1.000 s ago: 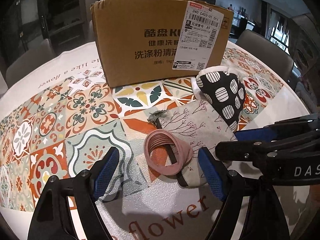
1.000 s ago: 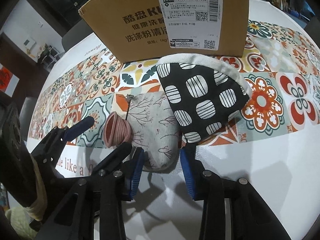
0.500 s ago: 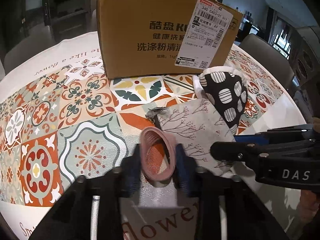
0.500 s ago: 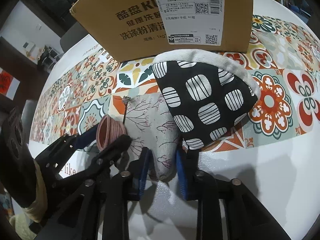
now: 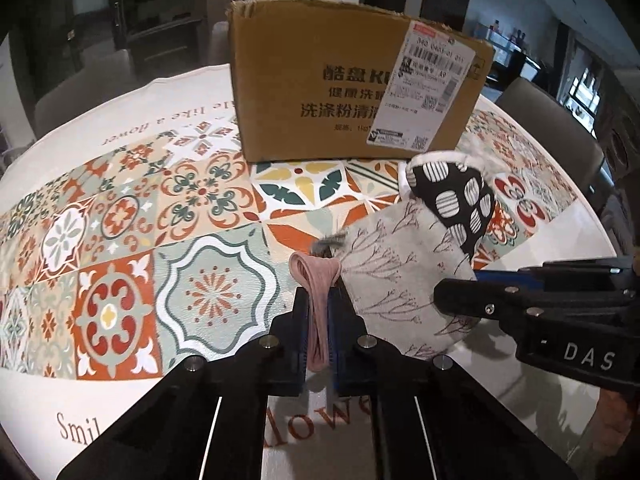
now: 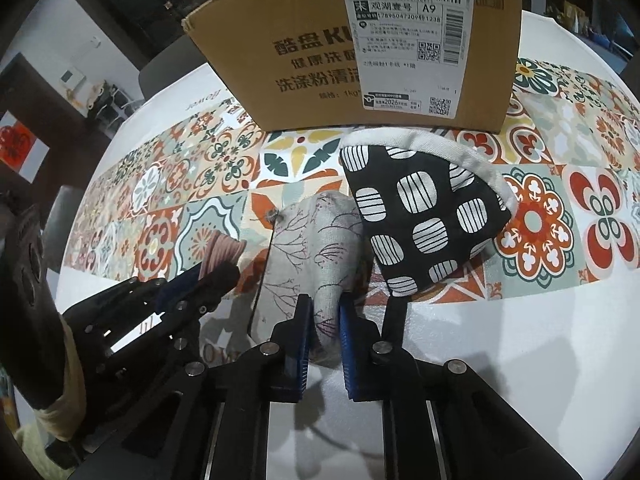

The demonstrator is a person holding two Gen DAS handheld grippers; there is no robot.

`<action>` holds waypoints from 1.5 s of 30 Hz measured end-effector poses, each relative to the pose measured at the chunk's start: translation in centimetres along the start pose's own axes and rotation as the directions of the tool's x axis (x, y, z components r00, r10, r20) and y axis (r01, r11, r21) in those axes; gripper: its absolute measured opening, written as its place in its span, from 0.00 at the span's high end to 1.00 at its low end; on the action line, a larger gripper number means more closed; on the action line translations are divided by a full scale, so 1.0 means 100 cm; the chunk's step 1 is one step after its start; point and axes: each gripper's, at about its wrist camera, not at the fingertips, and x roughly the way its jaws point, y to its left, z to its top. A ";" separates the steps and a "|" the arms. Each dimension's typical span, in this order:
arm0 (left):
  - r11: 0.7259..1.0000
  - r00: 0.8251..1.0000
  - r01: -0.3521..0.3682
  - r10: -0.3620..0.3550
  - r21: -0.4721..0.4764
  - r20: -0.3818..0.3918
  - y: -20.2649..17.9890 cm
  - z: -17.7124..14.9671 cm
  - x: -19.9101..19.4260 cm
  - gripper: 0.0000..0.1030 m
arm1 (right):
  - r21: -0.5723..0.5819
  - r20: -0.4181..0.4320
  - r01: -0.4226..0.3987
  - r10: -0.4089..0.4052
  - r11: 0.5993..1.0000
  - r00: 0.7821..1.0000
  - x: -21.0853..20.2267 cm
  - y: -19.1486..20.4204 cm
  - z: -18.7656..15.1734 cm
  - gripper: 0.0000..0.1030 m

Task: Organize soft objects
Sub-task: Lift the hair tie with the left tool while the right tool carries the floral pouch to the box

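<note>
- I am at the pick-up step: both soft things are caught and neither has gone anywhere yet.
- My left claw (image 5: 319,322) is clenched on the pink hair band (image 5: 316,280), which is squashed flat between the blue pads and stands up out of them, clear of the patterned surface (image 5: 120,216).
- My right claw (image 6: 323,334) is pinched on the near edge of the grey branch-print pouch (image 6: 316,236); the cloth bunches up between the pads, while its far end seems to lie on the surface, tucked just under the black spotted mitt (image 6: 424,216).
- Next, I judge, both loads go up and over to the cardboard box (image 5: 344,92) behind them. That calls for a lift high enough to clear its top rim, and the pouch must slide free of the mitt without dragging it.
- Against a second ago: both claws stood wide then, the band an open ring lying on the pouch between my left pads, the pouch flat before my right. Now both have closed, the ring is flattened and lifted off, and the pouch edge is gathered.
</note>
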 end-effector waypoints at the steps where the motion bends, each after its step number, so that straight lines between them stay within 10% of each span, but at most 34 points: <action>1: 1.000 1.000 -0.002 0.002 -0.008 0.006 0.000 0.001 -0.004 0.90 | -0.001 0.002 -0.003 0.003 1.000 1.000 -0.002 0.001 0.000 0.86; 27: 0.994 0.990 -0.064 0.075 -0.090 0.123 -0.014 0.014 -0.075 0.90 | -0.126 0.158 0.006 0.014 0.992 0.987 -0.071 0.022 -0.003 0.90; 45: 0.993 0.950 -0.097 0.110 -0.061 0.292 -0.037 0.059 -0.122 0.90 | -0.166 0.370 0.034 0.030 0.986 0.928 -0.145 0.027 0.022 0.90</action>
